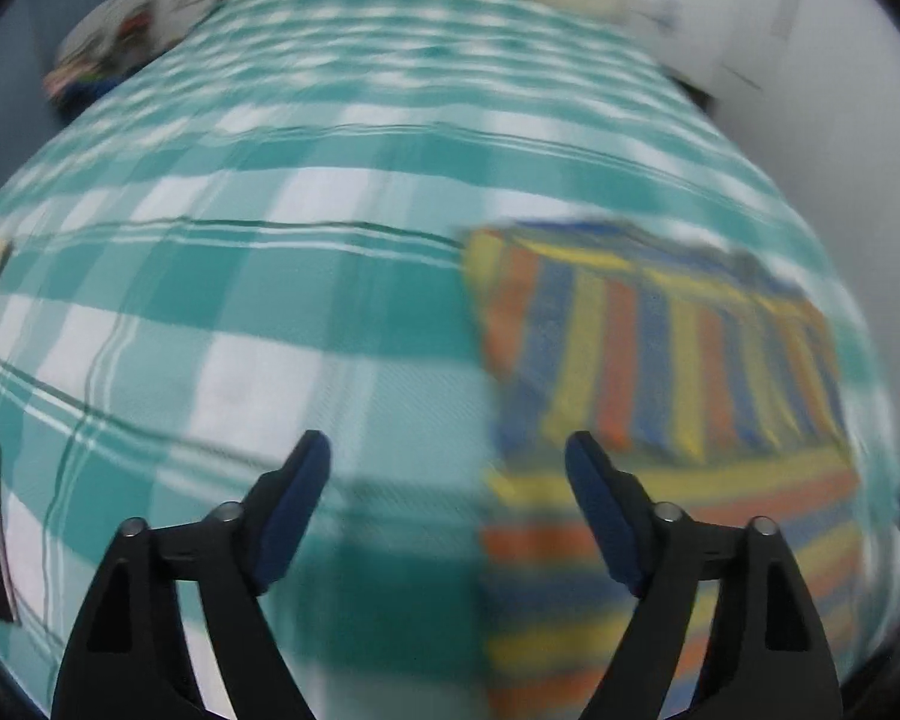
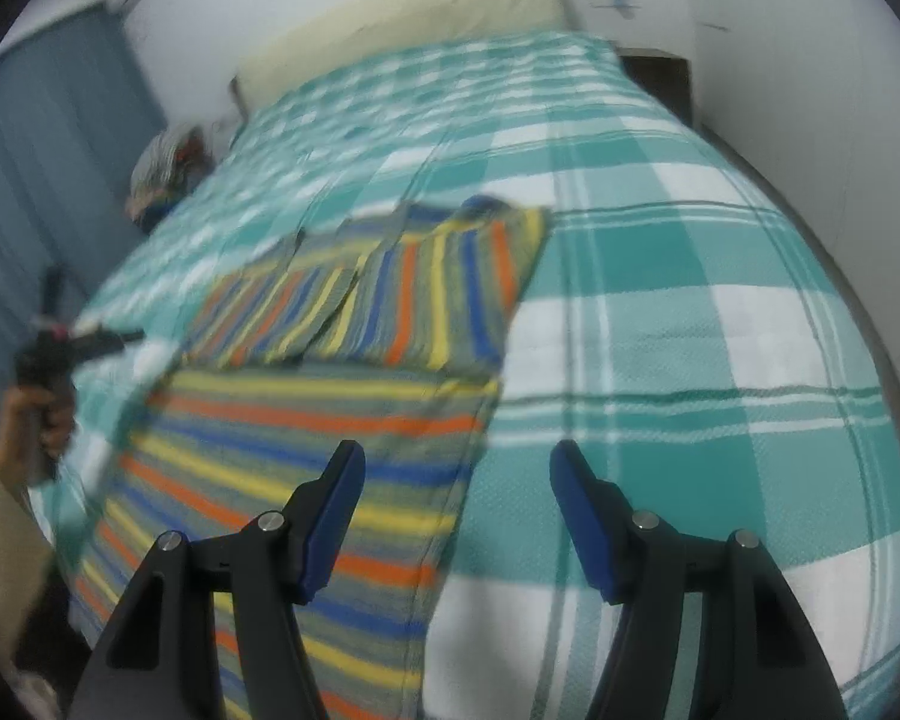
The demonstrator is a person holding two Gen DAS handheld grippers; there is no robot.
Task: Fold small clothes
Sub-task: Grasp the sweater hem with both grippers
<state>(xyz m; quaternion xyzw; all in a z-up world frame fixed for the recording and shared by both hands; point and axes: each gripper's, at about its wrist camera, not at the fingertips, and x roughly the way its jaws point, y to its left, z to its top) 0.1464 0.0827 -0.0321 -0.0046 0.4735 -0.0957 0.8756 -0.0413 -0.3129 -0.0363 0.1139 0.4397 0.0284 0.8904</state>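
A small striped garment (image 2: 330,420) in orange, blue, yellow and grey lies flat on the bed, its two sleeves folded in over the upper part (image 2: 390,294). In the left wrist view the garment (image 1: 660,372) fills the right side. My left gripper (image 1: 447,450) is open and empty, just above the bed at the garment's left edge. My right gripper (image 2: 456,462) is open and empty, above the garment's right edge. The left gripper, held in a hand, also shows in the right wrist view (image 2: 90,339), left of the garment.
The bed carries a teal and white checked cover (image 2: 690,300). A cream headboard (image 2: 402,18) stands at the far end against a white wall. A heap of clothes (image 2: 162,174) lies beside the bed at the far left. A dark nightstand (image 2: 660,72) stands at the far right.
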